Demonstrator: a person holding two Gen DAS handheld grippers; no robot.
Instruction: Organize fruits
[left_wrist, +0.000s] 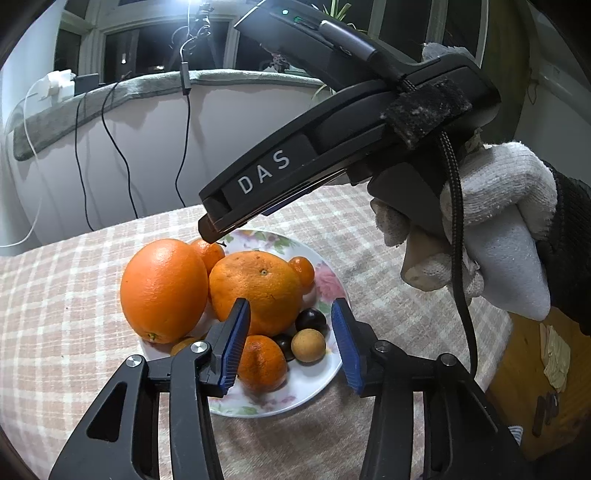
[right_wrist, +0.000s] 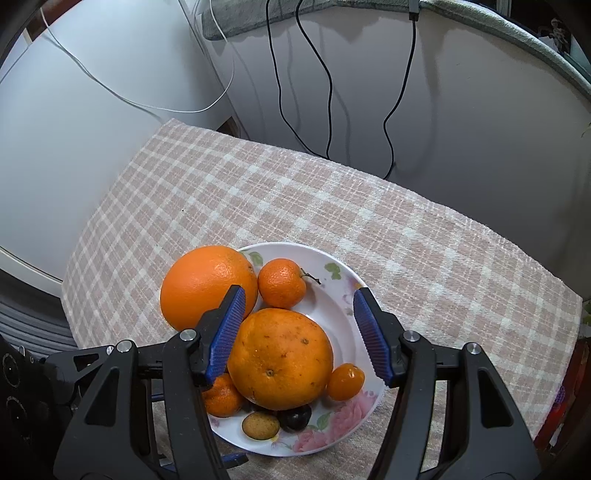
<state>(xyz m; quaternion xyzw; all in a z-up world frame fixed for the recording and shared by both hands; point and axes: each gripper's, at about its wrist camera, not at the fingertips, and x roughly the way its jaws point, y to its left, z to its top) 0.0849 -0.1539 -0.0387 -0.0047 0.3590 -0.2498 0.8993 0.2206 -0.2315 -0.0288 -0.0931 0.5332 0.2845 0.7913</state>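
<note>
A flowered white plate (left_wrist: 320, 384) (right_wrist: 334, 321) on the checked cloth holds all the fruit. On it lie a big smooth orange (left_wrist: 164, 288) (right_wrist: 207, 284), a rough-skinned orange (left_wrist: 258, 288) (right_wrist: 280, 358), small mandarins (left_wrist: 263, 365) (right_wrist: 281, 282), a kumquat (left_wrist: 303, 271) (right_wrist: 345, 382), dark plums (left_wrist: 312, 320) and a brown longan (left_wrist: 308, 345) (right_wrist: 260, 424). My left gripper (left_wrist: 291, 314) stands open above the plate's near side, touching no fruit. My right gripper (right_wrist: 300, 299) is open too, its blue pads (right_wrist: 373, 339) either side of the rough orange without pressing it.
A person's white-gloved hand (left_wrist: 509, 221) holds the right gripper's body (left_wrist: 332, 147) over the plate's far rim. The checked cloth (right_wrist: 258, 192) stretches behind and to the left. Black cables (right_wrist: 325, 92) hang down the white wall. A wooden surface (left_wrist: 524, 369) lies at the right.
</note>
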